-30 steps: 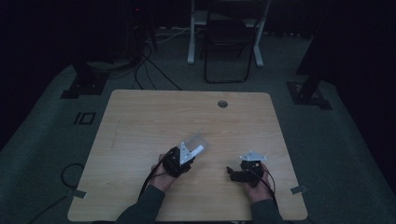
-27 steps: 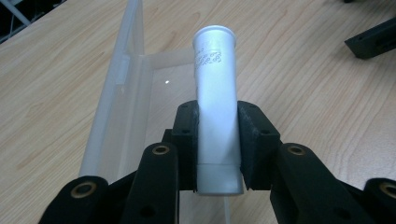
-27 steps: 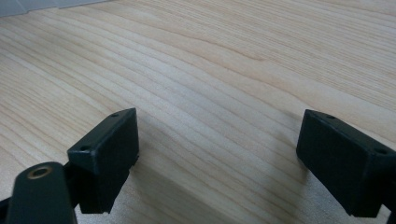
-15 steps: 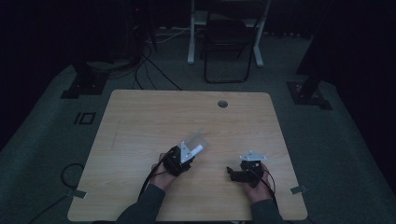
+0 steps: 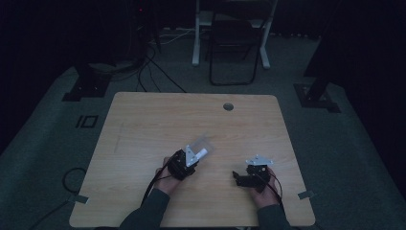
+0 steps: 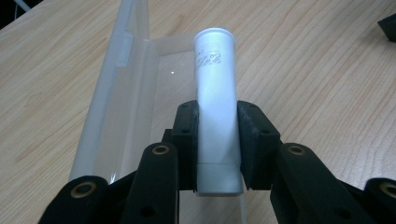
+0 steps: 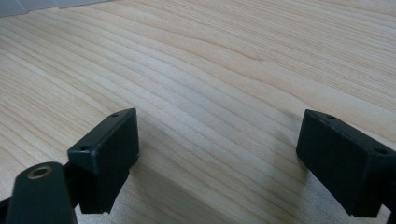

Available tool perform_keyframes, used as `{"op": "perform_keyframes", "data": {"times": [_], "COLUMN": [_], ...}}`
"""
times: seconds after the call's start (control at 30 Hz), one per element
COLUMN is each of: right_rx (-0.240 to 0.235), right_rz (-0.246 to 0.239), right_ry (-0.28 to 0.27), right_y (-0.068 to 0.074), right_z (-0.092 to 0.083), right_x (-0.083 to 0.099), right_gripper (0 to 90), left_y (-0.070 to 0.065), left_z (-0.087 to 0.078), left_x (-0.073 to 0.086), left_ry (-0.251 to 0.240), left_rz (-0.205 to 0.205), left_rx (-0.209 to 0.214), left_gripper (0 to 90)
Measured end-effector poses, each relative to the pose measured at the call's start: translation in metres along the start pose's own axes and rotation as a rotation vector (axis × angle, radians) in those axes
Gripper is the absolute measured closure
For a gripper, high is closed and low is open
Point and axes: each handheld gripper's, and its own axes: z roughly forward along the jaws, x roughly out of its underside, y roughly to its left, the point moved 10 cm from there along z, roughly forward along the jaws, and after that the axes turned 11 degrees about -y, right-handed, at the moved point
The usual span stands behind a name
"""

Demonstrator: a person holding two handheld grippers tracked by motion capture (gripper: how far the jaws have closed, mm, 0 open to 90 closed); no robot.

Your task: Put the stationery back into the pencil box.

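A white plastic tube (image 6: 215,88) with small grey print near its far end is clamped between the pads of my left gripper (image 6: 217,140). It points away from me over a clear plastic box (image 6: 121,98) that lies open on the wooden table (image 6: 317,70). In the high view the left gripper (image 5: 191,155) sits near the table's front middle, with the tube (image 5: 202,152) and the clear box (image 5: 203,143) just ahead of it. My right gripper (image 7: 215,158) stands open low over bare wood, nothing between its jaws. In the high view the right gripper (image 5: 242,177) rests near the front right.
The wooden table (image 5: 158,120) has a round cable hole (image 5: 228,106) near its far edge. Beyond the table stand a dark chair (image 5: 232,48) and a white desk frame. Cables trail on the grey floor at the left.
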Motion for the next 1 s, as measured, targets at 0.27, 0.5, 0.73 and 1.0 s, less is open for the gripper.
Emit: {"op": "perform_keyframes", "data": {"times": [0.27,0.5,0.73,1.0], "right_rx": [-0.001,-0.001,-0.001,-0.001], "right_rz": [-0.001,0.000,0.000,-0.001], "right_ry": [0.000,0.000,0.000,0.000], "right_y": [0.0001,0.0001,0.0001,0.0002], "right_z": [0.0000,0.0000,0.0000,0.0000], "right_x": [0.0000,0.0000,0.0000,0.0000], "right_gripper": [12.8,12.9,12.8,12.8], "left_y": [0.0032,0.0034,0.0038,0.0057], "left_z": [0.0021,0.0034,0.0035,0.0021], "left_x": [0.0052,0.0068,0.0085,0.0081], "left_ry": [0.012,0.020,0.025,0.018], "left_rz": [0.003,0.018,0.032,0.034], "left_rx": [-0.015,-0.026,-0.033,-0.052], "left_gripper": [70.6,70.5,70.1,64.8]}}
